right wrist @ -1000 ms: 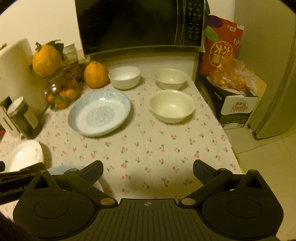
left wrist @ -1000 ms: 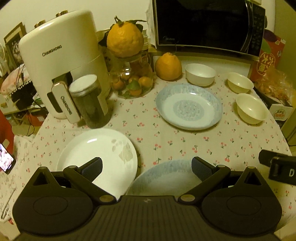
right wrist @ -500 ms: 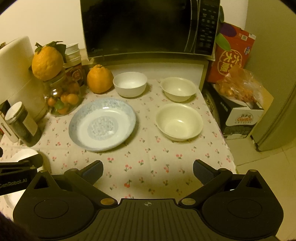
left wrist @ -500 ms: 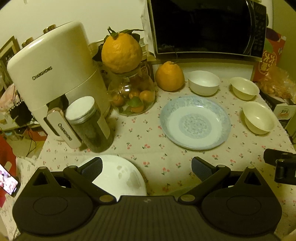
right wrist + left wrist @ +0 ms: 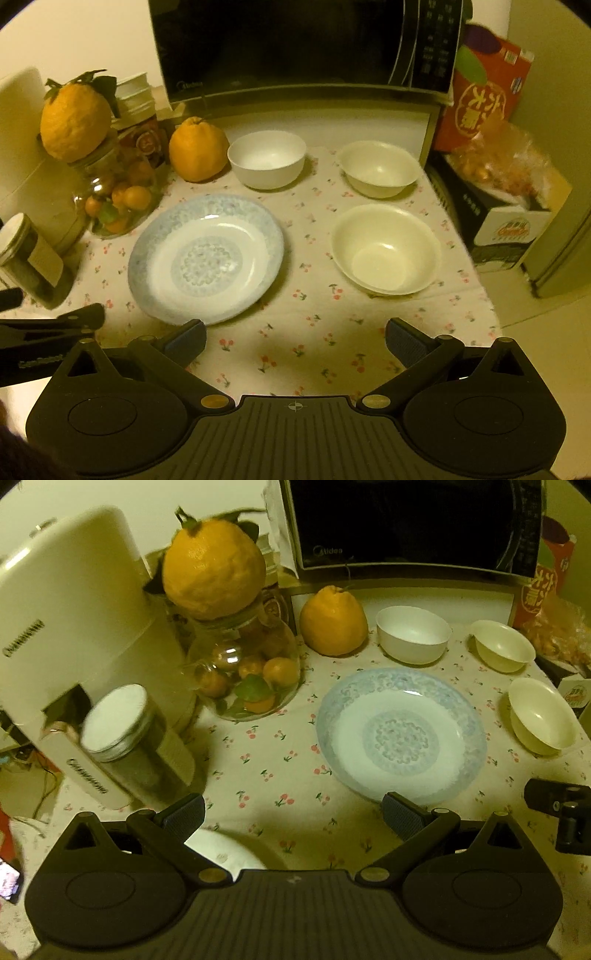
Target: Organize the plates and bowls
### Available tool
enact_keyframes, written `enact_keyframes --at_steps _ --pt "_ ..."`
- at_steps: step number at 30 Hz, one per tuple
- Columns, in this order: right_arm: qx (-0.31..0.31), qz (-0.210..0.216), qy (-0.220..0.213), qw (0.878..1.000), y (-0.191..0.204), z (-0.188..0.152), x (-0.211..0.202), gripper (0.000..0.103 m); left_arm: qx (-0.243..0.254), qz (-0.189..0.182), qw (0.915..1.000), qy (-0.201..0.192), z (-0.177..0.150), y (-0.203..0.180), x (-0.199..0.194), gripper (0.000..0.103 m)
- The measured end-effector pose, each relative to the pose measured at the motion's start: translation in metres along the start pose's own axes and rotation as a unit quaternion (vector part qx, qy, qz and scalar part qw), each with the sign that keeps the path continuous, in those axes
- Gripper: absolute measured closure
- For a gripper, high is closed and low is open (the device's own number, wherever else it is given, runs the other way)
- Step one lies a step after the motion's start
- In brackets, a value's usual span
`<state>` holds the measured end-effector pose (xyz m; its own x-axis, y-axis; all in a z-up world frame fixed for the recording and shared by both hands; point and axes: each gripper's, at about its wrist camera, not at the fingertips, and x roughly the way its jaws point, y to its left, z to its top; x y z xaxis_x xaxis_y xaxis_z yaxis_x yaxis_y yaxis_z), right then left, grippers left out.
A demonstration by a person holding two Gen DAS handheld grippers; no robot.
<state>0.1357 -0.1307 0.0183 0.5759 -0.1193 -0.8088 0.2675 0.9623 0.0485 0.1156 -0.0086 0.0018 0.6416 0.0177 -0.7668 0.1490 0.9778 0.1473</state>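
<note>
- Left wrist view: the left hand-held gripper (image 5: pixel 293 808) is held above the table (image 5: pixel 280 738) with its jaws spread wide and nothing between them. The patterned plate (image 5: pixel 400 734) lies ahead and to the right, its near rim just beyond the right fingertip. A plain white plate (image 5: pixel 221 851) lies partly hidden under the gripper body. A white bowl (image 5: pixel 413 635) and two cream bowls (image 5: pixel 502 646) (image 5: pixel 543 718) sit apart at the far right. A dark jar (image 5: pixel 129 742) stands close to the left fingertip.
- Right wrist view: the right hand-held gripper (image 5: pixel 295 341) is likewise spread wide and empty, over bare cloth between the patterned plate (image 5: pixel 207 258) and the nearer cream bowl (image 5: pixel 386 249). The far cream bowl (image 5: pixel 378 168) and the white bowl (image 5: pixel 266 158) stand before the microwave (image 5: pixel 303 48).
- Judgement: nothing appears stacked yet, and the step in hand is an approach. A good grasp likely takes one rim edge-on, one finger above and one below, low enough to slip under the lip. Glazed ware may slide, so a firm, level lift seems wise, with the left gripper kept wide of the jar.
</note>
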Motion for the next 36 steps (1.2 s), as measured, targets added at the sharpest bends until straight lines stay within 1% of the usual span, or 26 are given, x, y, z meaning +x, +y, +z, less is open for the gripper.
enact_keyframes --at_steps 3,4,9,14,15,17,21,23,26,28,29,31,35,36 --pt "0.009 0.018 0.005 1.0 -0.001 0.004 0.012 0.0 -0.01 -0.012 0.9999 0.006 0.002 0.004 0.016 0.003" --pt "0.011 0.024 0.004 1.0 -0.001 0.006 0.015 0.0 -0.015 -0.018 0.9997 0.009 0.002 0.005 0.022 0.005" --pt "0.015 0.054 -0.004 0.998 0.002 0.013 0.032 0.0 -0.049 -0.064 0.9965 0.019 0.006 0.013 0.046 0.014" --pt "0.029 0.09 0.004 0.995 0.006 0.021 0.05 0.001 -0.079 -0.116 0.9899 0.017 0.009 0.017 0.063 0.025" --pt "0.033 0.096 0.007 0.995 0.007 0.022 0.054 0.002 -0.085 -0.124 0.9885 0.014 0.011 0.017 0.066 0.027" --pt "0.035 0.103 0.011 0.994 0.009 0.023 0.06 0.003 -0.098 -0.136 0.9858 0.01 0.013 0.019 0.072 0.033" --pt "0.043 0.115 0.022 0.992 0.01 0.027 0.074 0.01 -0.115 -0.156 0.981 0.005 0.015 0.022 0.082 0.043" --pt "0.055 0.118 0.027 0.991 0.008 0.027 0.081 0.011 -0.12 -0.161 0.9796 0.005 0.015 0.023 0.086 0.049" --pt "0.075 0.125 0.036 0.989 0.004 0.028 0.09 0.017 -0.125 -0.166 0.9781 0.008 0.016 0.023 0.094 0.055" --pt "0.081 0.129 0.038 0.988 0.003 0.029 0.096 0.024 -0.127 -0.167 0.9777 0.004 0.017 0.024 0.096 0.058" --pt "0.083 0.129 0.039 0.987 0.003 0.028 0.097 0.025 -0.126 -0.168 0.9777 0.0 0.017 0.024 0.097 0.06" --pt "0.087 0.127 0.039 0.987 0.002 0.028 0.101 0.034 -0.127 -0.17 0.9772 -0.003 0.018 0.025 0.098 0.064" --pt "0.093 0.126 0.041 0.987 0.0 0.026 0.106 0.043 -0.136 -0.172 0.9758 -0.008 0.018 0.029 0.1 0.071" --pt "0.095 0.125 0.04 0.987 0.0 0.026 0.108 0.047 -0.137 -0.171 0.9756 -0.009 0.019 0.029 0.101 0.073"
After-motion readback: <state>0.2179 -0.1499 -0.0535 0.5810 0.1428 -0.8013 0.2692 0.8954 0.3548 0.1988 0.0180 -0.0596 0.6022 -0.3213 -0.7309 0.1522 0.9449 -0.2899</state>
